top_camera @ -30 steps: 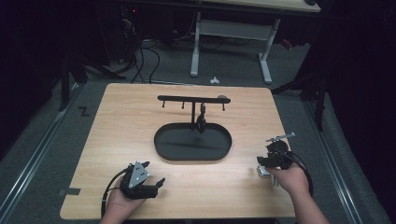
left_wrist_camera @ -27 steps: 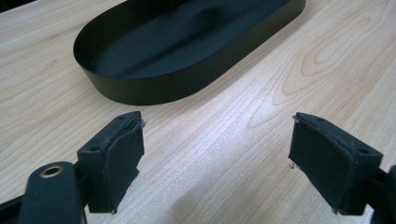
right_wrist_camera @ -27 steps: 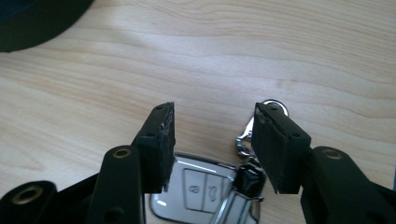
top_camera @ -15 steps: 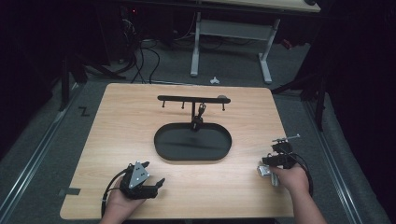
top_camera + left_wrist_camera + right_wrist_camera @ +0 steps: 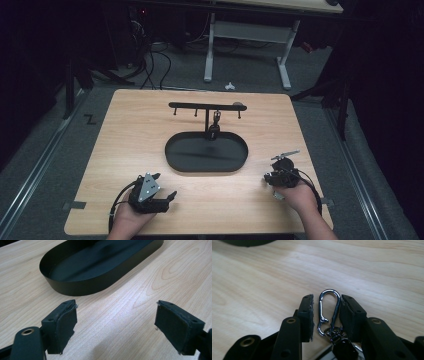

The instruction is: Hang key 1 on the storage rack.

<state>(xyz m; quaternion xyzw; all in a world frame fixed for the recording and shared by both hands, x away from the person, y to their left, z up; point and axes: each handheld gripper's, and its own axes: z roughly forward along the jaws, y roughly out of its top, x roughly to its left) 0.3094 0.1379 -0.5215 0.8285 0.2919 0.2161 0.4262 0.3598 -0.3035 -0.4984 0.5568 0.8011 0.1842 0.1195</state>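
A silver carabiner clip (image 5: 329, 305) lies on the wooden table (image 5: 130, 150) with a ring and a dark fob at its near end. My right gripper (image 5: 327, 297) straddles it. Its jaws have just been closing and stand narrow; the right pad (image 5: 345, 312) touches the clip, while a small gap is left at the other pad (image 5: 308, 312). From the high view my right gripper (image 5: 274, 178) sits low at the front right of the table. At the front left my left gripper (image 5: 165, 186) rests open, its pads (image 5: 65, 322) wide apart over bare wood.
A black oval tray (image 5: 206, 171) lies mid-table, its wall (image 5: 82, 286) just ahead of my left gripper. Behind it stands a black hook rail (image 5: 200, 105) with a small dark item (image 5: 216, 120) hanging from it. Table edges lie close behind both hands.
The right hand has come down onto the table and shifted slightly left and nearer the front edge. The left hand has stayed put.
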